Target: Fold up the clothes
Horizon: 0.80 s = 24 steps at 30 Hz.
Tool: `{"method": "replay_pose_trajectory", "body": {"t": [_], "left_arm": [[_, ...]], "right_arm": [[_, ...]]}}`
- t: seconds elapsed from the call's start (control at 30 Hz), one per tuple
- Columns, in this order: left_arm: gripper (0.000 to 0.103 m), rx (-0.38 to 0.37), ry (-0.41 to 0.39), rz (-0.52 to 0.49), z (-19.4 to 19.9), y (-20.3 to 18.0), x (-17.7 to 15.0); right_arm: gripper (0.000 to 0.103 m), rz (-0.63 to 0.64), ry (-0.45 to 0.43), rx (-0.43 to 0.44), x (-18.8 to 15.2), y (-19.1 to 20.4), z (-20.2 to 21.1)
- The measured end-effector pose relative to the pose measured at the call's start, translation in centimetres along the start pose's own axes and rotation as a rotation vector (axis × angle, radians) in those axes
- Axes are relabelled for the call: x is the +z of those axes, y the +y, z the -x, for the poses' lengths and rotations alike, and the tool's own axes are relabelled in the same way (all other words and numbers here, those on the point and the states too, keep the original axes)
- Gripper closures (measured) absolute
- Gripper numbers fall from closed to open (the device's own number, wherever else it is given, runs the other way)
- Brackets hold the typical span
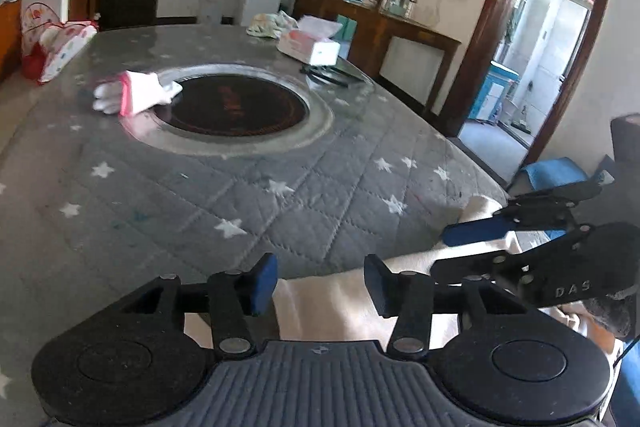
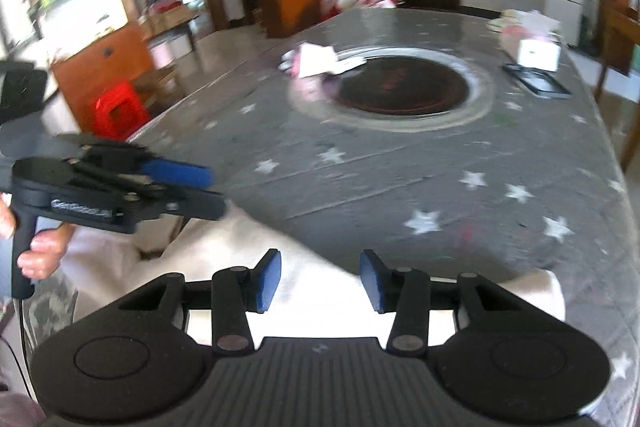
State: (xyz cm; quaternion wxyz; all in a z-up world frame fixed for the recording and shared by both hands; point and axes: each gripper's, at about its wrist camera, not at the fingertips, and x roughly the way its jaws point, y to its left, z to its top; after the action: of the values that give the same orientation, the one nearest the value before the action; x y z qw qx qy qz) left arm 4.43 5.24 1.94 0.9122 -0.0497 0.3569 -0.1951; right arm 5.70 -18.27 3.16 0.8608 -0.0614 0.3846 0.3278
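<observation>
both claws, left gripper [image 1: 320, 287] and right gripper [image 2: 320, 281], hang part open over the cream cloth [image 1: 328, 307] at the near edge of the grey star-print table [image 1: 200, 195], pads gripping nothing, small white-pink garment [image 1: 136, 93] beside the round cooktop [image 1: 236, 107].

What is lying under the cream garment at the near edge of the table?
The cream garment rests on the grey star-patterned table cover, draped over its near edge. The cover shows all around it; whatever lies directly beneath the cloth is hidden.
</observation>
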Motion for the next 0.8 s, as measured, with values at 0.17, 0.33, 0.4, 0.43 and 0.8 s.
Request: {"method": "replay_pose_trajectory", "body": {"t": [0.17, 0.33, 0.4, 0.43, 0.8], "left_arm": [[0.095, -0.044, 0.018, -0.02, -0.6, -0.6, -0.6], [0.097, -0.06, -0.026, -0.024, 0.7, -0.9, -0.3], [0.095, -0.042, -0.034, -0.011, 1.0, -0.8, -0.1], [0.094, -0.025, -0.032, -0.002, 1.0, -0.6, 0.1], [0.069, 0.061, -0.04, 0.094, 2.3, 1.8, 0.3]], "right_arm": [[0.059, 0.047, 0.019, -0.001, 0.0, 1.0, -1.6], [0.05, 0.051, 0.006, 0.0, 0.2, 0.9, -2.1], [0.05, 0.056, 0.019, 0.011, 0.3, 0.8, -2.5], [0.051, 0.058, 0.03, 0.015, 0.4, 0.8, -2.9], [0.096, 0.154, -0.006, 0.051, -0.8, 2.3, -0.2]]}}
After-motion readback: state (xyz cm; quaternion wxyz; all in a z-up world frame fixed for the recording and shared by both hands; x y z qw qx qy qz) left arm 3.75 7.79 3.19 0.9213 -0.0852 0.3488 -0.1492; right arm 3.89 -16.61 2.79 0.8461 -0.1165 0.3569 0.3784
